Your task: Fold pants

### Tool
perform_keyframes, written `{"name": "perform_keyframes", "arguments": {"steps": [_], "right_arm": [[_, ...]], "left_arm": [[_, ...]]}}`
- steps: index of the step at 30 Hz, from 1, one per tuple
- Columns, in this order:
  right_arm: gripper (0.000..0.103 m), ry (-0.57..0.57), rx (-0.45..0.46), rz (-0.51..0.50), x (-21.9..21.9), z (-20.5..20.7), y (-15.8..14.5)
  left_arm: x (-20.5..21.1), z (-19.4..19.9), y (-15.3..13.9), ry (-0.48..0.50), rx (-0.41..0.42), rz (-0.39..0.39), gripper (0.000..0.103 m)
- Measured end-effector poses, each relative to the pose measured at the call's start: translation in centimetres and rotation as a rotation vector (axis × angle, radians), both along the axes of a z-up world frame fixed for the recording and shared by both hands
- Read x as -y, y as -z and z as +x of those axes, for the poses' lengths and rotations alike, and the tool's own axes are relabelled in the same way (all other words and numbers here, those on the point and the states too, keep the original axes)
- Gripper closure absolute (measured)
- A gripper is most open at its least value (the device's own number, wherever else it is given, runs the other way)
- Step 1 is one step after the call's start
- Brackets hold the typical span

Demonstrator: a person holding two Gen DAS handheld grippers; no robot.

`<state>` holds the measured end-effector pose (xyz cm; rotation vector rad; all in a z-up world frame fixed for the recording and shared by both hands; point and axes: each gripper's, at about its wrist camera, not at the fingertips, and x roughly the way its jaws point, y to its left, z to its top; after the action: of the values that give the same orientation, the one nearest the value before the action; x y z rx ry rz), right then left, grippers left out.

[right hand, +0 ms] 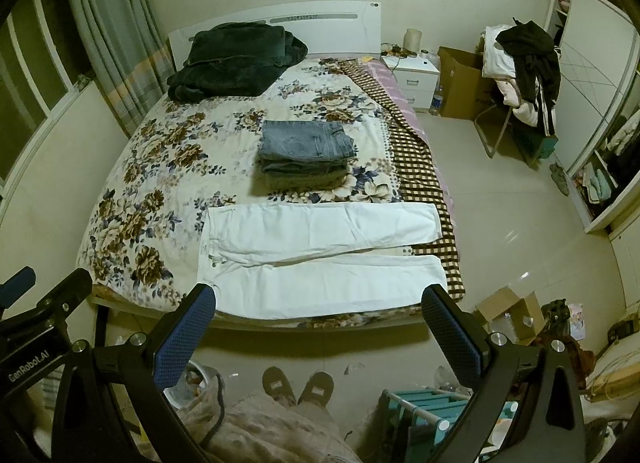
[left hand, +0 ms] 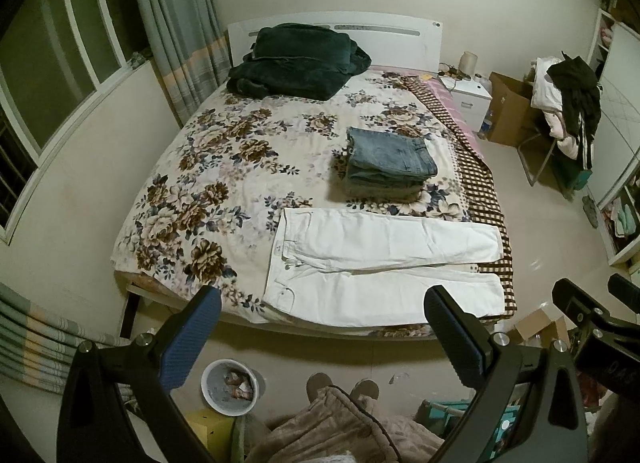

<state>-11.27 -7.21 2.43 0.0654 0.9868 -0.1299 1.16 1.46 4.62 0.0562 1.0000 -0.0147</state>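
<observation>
White pants (left hand: 380,263) lie spread flat across the near end of the bed, waist to the left, both legs running right; they also show in the right wrist view (right hand: 320,259). My left gripper (left hand: 322,299) is open and empty, held above the floor in front of the bed's near edge. My right gripper (right hand: 320,297) is open and empty, also short of the bed edge. The right gripper's body shows at the left wrist view's right edge (left hand: 592,319). Neither gripper touches the pants.
A stack of folded jeans (left hand: 390,161) sits mid-bed on the floral cover (left hand: 208,167). A dark green blanket (left hand: 296,61) lies by the headboard. A white bin (left hand: 230,387), my slippers (right hand: 298,385), cardboard boxes and a clothes-laden chair (left hand: 568,103) stand on the floor.
</observation>
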Motion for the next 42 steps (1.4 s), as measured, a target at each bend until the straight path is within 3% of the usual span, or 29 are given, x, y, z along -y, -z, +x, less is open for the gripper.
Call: {"name": "perform_keyframes", "arguments": {"steps": [27, 32, 34, 42], "right_arm": [[0.0, -0.006, 0.004, 0.008, -0.7, -1.5, 0.8], [0.0, 0.024, 0.004, 0.021, 1.5, 2.3, 2.0], [0.0, 0.043, 0.005, 0.02, 2.3, 3.8, 2.7], [0.0, 0.131, -0.073, 0.038, 7.4, 15.7, 9.2]], "left_arm": [[-1.0, 0.0, 0.1, -0.005, 0.018, -0.001, 0.0], [-1.8, 2.2, 0.2, -0.058, 0.062, 0.025, 0.0], [-2.1, 4.9, 1.1, -0.089, 0.073, 0.04, 0.0], [-0.6, 13.4, 9.5, -0.151, 0.04, 0.099, 0.0]]}}
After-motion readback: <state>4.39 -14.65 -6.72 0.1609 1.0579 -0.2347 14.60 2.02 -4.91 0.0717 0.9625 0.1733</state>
